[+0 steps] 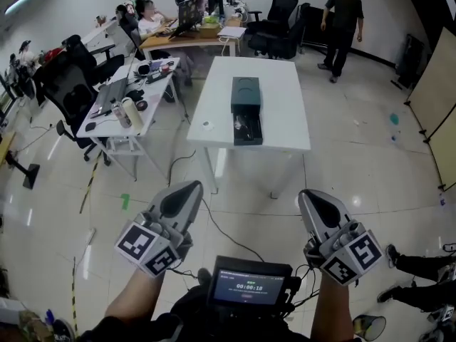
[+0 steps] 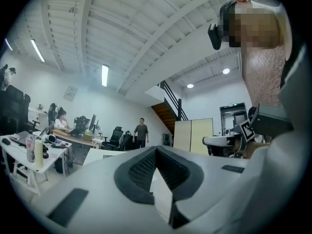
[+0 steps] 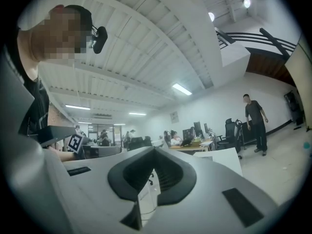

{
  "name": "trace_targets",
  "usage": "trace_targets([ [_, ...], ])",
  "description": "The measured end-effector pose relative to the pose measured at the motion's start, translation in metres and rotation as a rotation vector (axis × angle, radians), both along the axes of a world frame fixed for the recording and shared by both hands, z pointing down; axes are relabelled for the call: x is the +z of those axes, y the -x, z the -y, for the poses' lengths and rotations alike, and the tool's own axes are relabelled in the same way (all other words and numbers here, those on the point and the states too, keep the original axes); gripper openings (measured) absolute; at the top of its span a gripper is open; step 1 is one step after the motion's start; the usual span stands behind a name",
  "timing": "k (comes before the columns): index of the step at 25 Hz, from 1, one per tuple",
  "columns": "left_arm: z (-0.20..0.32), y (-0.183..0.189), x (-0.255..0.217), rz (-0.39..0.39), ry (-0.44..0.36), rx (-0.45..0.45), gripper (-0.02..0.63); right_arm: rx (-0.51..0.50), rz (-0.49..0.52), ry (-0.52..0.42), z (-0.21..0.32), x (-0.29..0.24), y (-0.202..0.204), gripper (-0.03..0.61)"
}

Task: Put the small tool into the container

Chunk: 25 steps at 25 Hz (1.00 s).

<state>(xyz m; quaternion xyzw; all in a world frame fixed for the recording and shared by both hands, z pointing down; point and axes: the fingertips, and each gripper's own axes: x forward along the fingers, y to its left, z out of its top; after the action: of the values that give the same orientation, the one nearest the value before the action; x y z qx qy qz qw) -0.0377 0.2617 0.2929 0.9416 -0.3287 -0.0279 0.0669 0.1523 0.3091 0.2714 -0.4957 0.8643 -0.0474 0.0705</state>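
White rectangular table [image 1: 285,112] stands well ahead of me, bearing a dark green box-shaped container [image 1: 246,93] with its drawer open. A small pale object [image 1: 206,125], too tiny to identify, lies just left of it. My left gripper [image 1: 192,186] and right gripper [image 1: 305,194] hang low, jaws closed together on nothing.

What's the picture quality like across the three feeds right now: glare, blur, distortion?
Head view: evenly lit and sharp; lamp glare spots on the glossy floor, and straight lines bow toward the edges. Left gripper view: heavy fisheye, dark corners, left tool soft up close, background sharper. Right gripper view: likewise, right tool blurred, ceiling lamps blown out.
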Motion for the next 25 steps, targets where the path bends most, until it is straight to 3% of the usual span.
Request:
trace_targets([
  [4, -0.011, -0.028, 0.008, 0.036, 0.013, -0.041, 0.029, -0.026, 0.024, 0.004, -0.008, 0.007, -0.029, 0.009],
  [7, -0.018, -0.035, 0.007, 0.023, 0.019, -0.020, 0.029, -0.030, 0.026, 0.012, -0.012, 0.012, -0.030, 0.009],
  [13, -0.036, -0.017, -0.001, 0.042, 0.000, 0.014, 0.029, 0.021, 0.063, 0.023, -0.035, 0.009, -0.012, 0.009],
  [25, -0.046, 0.022, -0.016, -0.017, -0.046, 0.003, 0.029, 0.030, 0.015, 0.024, -0.034, -0.002, 0.028, 0.009],
])
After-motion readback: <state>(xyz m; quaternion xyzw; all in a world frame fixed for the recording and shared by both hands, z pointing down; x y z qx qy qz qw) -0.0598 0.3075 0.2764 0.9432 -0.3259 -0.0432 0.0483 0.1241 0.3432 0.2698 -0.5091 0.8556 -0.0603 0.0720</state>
